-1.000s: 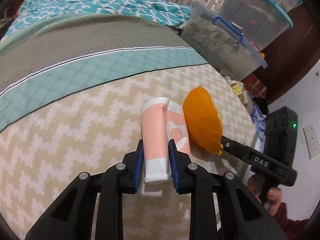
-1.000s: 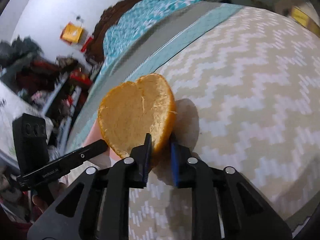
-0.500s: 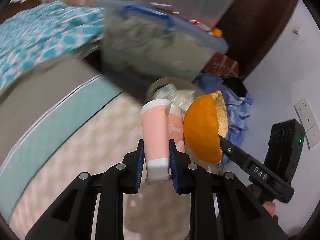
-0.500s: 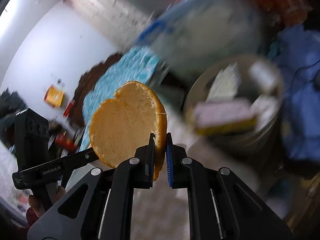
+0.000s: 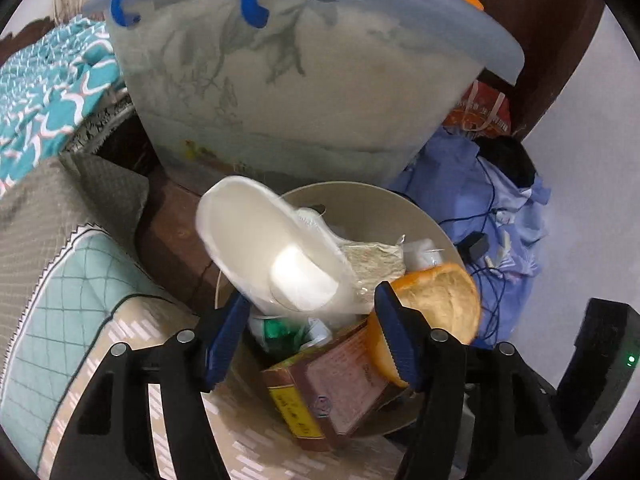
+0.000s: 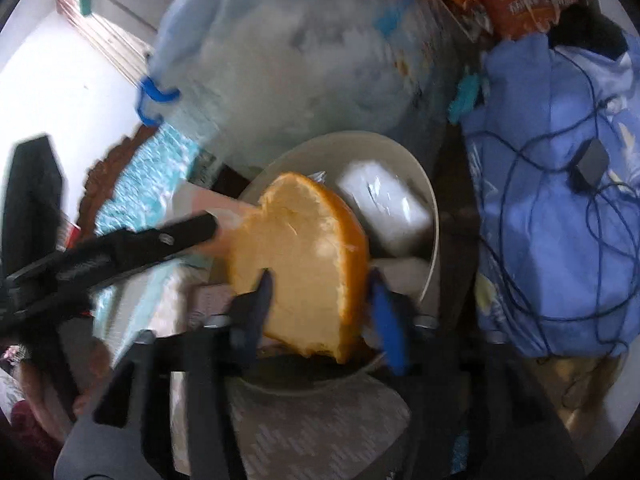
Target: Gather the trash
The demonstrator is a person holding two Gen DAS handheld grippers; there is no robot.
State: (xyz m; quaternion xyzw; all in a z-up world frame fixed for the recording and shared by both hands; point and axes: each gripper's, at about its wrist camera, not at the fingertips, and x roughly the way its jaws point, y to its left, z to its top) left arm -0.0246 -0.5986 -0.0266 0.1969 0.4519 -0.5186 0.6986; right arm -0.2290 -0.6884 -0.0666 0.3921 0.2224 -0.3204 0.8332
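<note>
While both grippers hang over the round bin, their jaws have just been opening. The left gripper has its blue pads apart, and the paper cup sits loose between them, mouth toward the camera, tipped to 11 o'clock and blurred. The right gripper is spread wide too, and the orange peel lies between its pads; whether a pad touches it is not clear in the blur.

Yellow marks run down the side of a brown box in the bin, but they are too small to read. White writing on a red bag at 2 o'clock is too small as well.

I count one cup, one peel, one brown box, one clear packet of something pale, and one white wrapped block in the bin. From the left wrist view the peel shows at 4 o'clock of the cup, just over the box.

At 12 o'clock, behind the bin, stands one big clear tub with two blue clips. A bed cover with teal squares and tan zigzags fills 8 o'clock. A heap of blue cloth with a dark cord and plug lies at 3 o'clock, by a white wall.
</note>
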